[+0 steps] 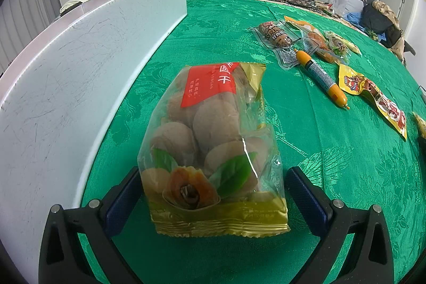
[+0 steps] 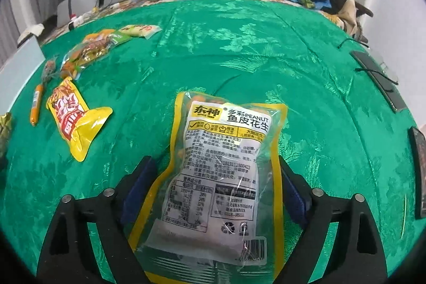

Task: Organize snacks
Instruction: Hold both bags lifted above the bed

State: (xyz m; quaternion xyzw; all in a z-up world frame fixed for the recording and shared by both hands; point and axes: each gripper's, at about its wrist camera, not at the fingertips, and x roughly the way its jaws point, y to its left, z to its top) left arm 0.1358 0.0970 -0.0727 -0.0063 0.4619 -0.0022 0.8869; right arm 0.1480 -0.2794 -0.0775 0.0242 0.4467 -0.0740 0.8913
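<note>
Item: peanut bag (image 2: 221,172), yellow-edged, flat on the green tablecloth (image 2: 306,71). It lies between the fingers of the right tongs (image 2: 213,190), long axis running straight ahead along them. Jaws wide, pads beside its edges, not pressing.

Item: longan bag (image 1: 213,145), likewise lengthwise between the left tongs (image 1: 215,190). Jaws open, a gap showing on the right.

Room: white board (image 1: 66,71) close on the left; sausage (image 1: 320,77) and loose packets (image 1: 372,95) ahead-right of the left tongs; open cloth ahead of the right tongs.
</note>
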